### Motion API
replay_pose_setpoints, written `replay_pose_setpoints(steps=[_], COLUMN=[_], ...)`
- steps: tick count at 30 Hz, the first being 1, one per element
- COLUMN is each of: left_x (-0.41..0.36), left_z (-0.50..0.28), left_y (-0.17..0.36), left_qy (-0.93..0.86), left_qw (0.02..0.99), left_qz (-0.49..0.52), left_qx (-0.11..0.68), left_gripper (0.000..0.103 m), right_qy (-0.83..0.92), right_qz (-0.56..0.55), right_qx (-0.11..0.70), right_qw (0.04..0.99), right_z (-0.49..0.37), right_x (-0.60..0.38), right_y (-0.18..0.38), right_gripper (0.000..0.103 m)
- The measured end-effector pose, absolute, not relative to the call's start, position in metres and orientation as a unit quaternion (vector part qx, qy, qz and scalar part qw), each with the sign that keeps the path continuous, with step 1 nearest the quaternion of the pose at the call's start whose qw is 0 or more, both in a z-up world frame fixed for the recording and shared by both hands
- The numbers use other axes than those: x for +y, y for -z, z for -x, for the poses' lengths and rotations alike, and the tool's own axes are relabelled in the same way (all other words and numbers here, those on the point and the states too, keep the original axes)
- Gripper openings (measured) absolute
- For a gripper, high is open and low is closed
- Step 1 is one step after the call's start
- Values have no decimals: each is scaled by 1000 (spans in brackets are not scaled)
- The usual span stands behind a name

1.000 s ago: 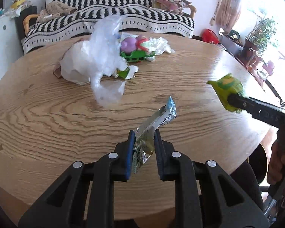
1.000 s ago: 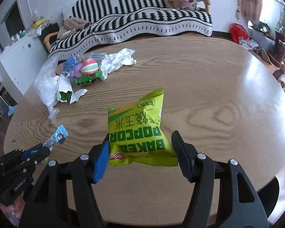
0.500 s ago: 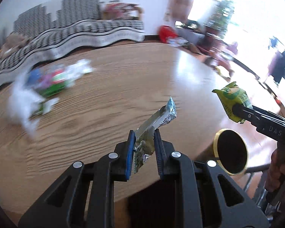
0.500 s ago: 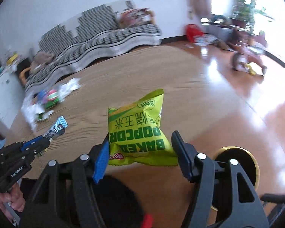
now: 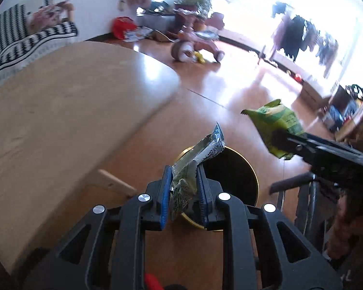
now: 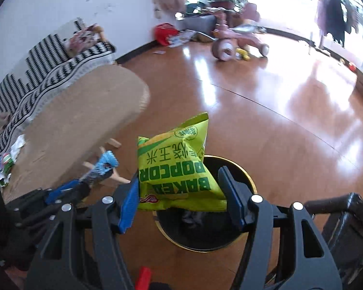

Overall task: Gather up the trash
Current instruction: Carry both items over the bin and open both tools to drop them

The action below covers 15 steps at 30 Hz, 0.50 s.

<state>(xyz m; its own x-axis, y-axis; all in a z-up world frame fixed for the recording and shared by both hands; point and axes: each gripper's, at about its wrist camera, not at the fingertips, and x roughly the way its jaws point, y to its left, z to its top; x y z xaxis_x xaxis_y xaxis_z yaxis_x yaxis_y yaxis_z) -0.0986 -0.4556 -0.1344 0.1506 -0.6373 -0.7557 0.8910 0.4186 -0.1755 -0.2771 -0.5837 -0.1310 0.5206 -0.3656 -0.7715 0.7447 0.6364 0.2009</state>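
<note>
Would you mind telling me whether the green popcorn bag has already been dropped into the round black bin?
No, the green popcorn bag is clamped in the right gripper, above the round black bin.

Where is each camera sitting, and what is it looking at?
Left wrist view: sits on the left gripper, looking down along it at the crinkled silver-green wrapper it pinches; a hand shows at right.
Right wrist view: sits on the right gripper, looking down at the yellow-green popcorn bag it clamps.
Both views share the round black gold-rimmed bin, the pale wooden table, the glossy brown floor and the other gripper.
</note>
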Motion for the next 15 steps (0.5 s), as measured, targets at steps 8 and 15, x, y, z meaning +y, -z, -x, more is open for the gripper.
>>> replay_pose_setpoints(steps=[8, 15], left_x=[-500, -508], left_z=[105, 114], left_y=[199, 227], left_qy=[518, 525], left_qw=[711, 698], left_qz=[-169, -207], left_qx=[445, 441], left_gripper=[20, 20], right_qy=[351, 352], right_qz=[-296, -308], right_qx=[379, 390], right_qw=[804, 793], right_z=[308, 300], right_x=[-611, -617], right_y=[173, 193], right_gripper=[62, 62])
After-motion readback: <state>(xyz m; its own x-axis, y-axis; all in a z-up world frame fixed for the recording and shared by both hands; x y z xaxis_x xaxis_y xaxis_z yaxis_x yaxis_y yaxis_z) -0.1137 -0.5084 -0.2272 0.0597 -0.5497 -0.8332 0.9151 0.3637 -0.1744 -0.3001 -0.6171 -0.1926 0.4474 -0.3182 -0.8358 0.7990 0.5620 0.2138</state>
